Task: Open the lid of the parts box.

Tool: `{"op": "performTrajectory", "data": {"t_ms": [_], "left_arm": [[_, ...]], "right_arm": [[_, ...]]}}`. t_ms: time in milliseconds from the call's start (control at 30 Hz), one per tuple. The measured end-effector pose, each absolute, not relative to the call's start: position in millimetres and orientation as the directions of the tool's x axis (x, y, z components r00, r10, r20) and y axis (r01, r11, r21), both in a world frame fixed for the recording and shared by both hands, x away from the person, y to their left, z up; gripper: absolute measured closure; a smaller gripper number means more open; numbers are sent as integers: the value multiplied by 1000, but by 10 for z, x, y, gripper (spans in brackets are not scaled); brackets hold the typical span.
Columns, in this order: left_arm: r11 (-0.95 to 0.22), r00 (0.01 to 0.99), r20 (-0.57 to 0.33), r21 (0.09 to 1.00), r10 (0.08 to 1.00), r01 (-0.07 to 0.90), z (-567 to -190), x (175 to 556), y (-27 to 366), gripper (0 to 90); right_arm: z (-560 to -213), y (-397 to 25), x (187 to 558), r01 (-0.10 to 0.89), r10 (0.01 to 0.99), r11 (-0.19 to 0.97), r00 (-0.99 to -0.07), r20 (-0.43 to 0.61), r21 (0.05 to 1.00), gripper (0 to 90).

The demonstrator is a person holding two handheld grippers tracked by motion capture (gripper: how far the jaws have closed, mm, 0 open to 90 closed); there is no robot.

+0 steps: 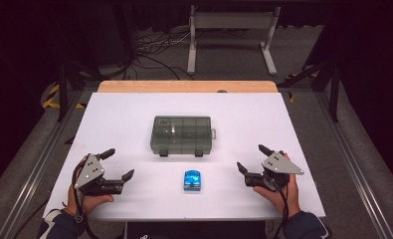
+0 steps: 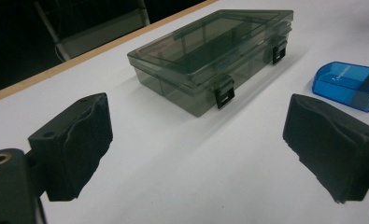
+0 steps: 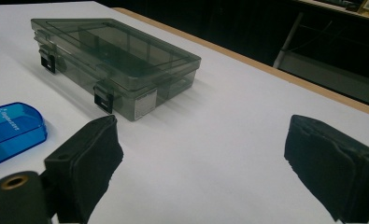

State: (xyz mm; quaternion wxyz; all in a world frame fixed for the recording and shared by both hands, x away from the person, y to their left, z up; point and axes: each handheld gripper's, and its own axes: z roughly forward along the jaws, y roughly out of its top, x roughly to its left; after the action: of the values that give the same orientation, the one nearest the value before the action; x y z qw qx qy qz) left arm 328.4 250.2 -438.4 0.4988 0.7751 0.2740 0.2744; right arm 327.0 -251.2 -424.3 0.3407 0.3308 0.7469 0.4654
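A smoky grey clear plastic compartment box [image 1: 181, 134] lies lid-down shut in the middle of the white table [image 1: 134, 114], its two black latches facing me. A small blue translucent case [image 1: 192, 180] rests in front of it. My left gripper [image 1: 118, 163] hovers at the front left, open and empty. At the front right my right gripper [image 1: 251, 158] stands open, nothing between its jaws. The left gripper view has the box [image 2: 215, 56] ahead and the blue case [image 2: 348, 85] at right. In the right gripper view the box [image 3: 112, 60] sits ahead and the case [image 3: 11, 128] at left.
The table has a wooden strip [image 1: 186, 86] along its far edge. Beyond it stand a white metal frame [image 1: 231, 35] and loose cables on the floor. Metal rails run along both sides of the table.
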Motion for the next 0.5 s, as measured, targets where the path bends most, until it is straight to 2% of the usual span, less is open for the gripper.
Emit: {"op": "performTrajectory", "data": {"t_ms": [300, 500], "left_arm": [[-379, 705, 153, 908, 693, 176, -4431, 3385, 2437, 117], [-383, 734, 111, 899, 669, 213, -4479, 3537, 2417, 128]], "right_arm": [[-4264, -2494, 3298, 186, 812, 354, -548, -202, 917, 118], [-4312, -2458, 3388, 222, 805, 359, -565, -180, 906, 118]]}}
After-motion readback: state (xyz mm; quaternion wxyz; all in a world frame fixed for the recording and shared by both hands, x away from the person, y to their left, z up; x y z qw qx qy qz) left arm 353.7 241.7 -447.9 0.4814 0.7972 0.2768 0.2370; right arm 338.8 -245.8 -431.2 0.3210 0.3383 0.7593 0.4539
